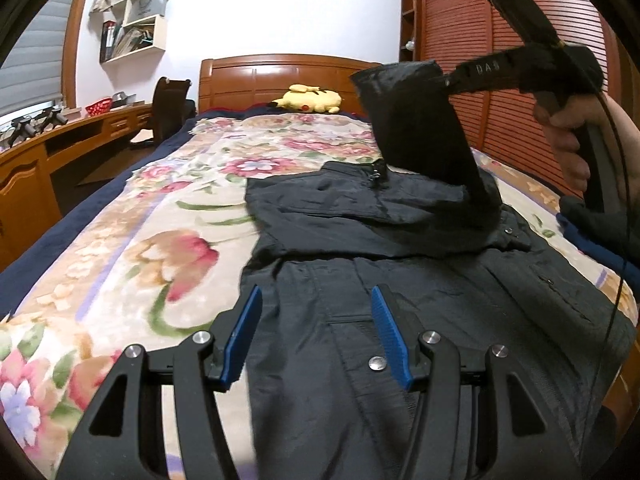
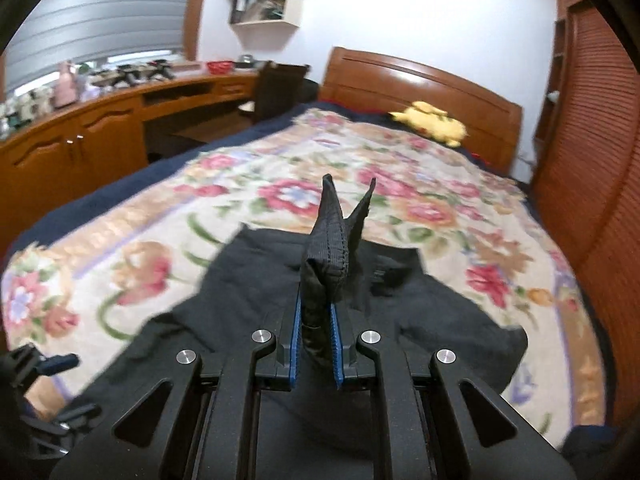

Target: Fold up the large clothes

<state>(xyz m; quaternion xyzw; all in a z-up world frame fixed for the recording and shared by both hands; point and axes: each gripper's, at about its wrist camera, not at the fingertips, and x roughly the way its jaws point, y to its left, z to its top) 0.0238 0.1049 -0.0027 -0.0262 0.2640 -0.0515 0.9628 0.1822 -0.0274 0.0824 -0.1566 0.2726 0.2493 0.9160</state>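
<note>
The only lettering that can be read is "DAS", in pale capitals on the black body of the right tongs point(image 1: 446, 80), seen in the upper right of the left wrist view. The binders and boxes on the wall shelf point(image 1: 136, 20) at the upper left carry markings too small and blurred to read. The right wrist view shows no readable text.

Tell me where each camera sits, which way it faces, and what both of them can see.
Left wrist: on the left gripper, open over the black jacket, facing the headboard; the right gripper lifts a sleeve.
Right wrist: on the right gripper, shut on the sleeve, facing the bed.
Shared: jacket, floral blanket, yellow plush.
</note>
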